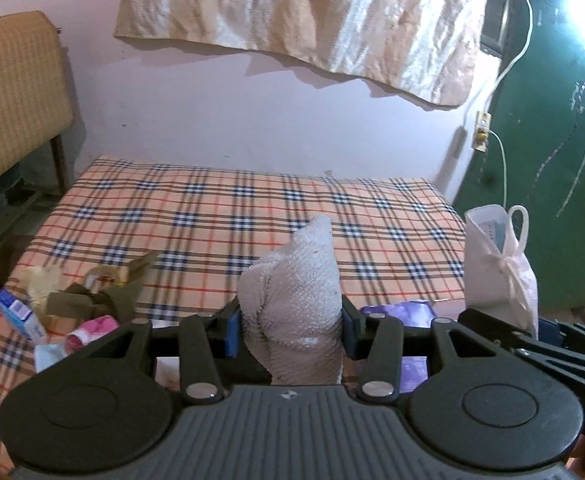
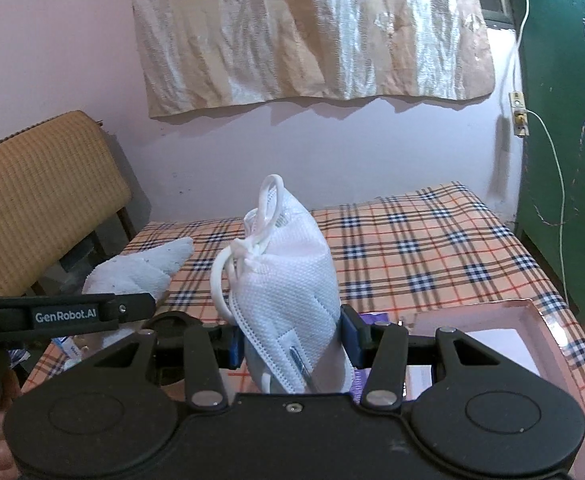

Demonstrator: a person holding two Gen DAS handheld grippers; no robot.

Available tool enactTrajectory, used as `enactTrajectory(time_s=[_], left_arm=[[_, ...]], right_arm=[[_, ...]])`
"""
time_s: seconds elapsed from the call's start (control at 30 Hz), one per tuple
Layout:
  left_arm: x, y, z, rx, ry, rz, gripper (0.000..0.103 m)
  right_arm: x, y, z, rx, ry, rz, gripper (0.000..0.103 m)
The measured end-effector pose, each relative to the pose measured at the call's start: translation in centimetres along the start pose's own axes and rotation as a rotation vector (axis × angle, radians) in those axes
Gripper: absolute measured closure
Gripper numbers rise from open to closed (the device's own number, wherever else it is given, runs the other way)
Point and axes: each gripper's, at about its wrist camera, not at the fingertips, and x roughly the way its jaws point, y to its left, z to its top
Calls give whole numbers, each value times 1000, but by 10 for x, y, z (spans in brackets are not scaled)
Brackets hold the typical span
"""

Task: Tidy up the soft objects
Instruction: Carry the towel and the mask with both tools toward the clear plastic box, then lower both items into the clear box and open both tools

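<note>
Clamped upright in the left gripper [image 1: 290,330], a white towel [image 1: 292,300] is held above the plaid bed [image 1: 212,208]; the right gripper [image 2: 290,336] grips a white face mask [image 2: 288,280] the same way. Blurred clutter [image 1: 72,304] lies left, an open pink box [image 2: 532,320] right, its contents half hidden

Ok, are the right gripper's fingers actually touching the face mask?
Touching. The right wrist view shows the face mask squeezed between both blue fingers of the right gripper, with no gap on either side.
</note>
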Motion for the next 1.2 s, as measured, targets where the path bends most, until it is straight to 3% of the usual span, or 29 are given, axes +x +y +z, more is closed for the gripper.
enactTrajectory(time_s=[0.73,1.2], left_arm=[[34,-65,-10,83,43,-98,55],[56,-106,-22,114,87,-186,55]], right_arm=[[6,-62,-7,64,19,-81,46],[17,-123,-17,107,64,-187,46]])
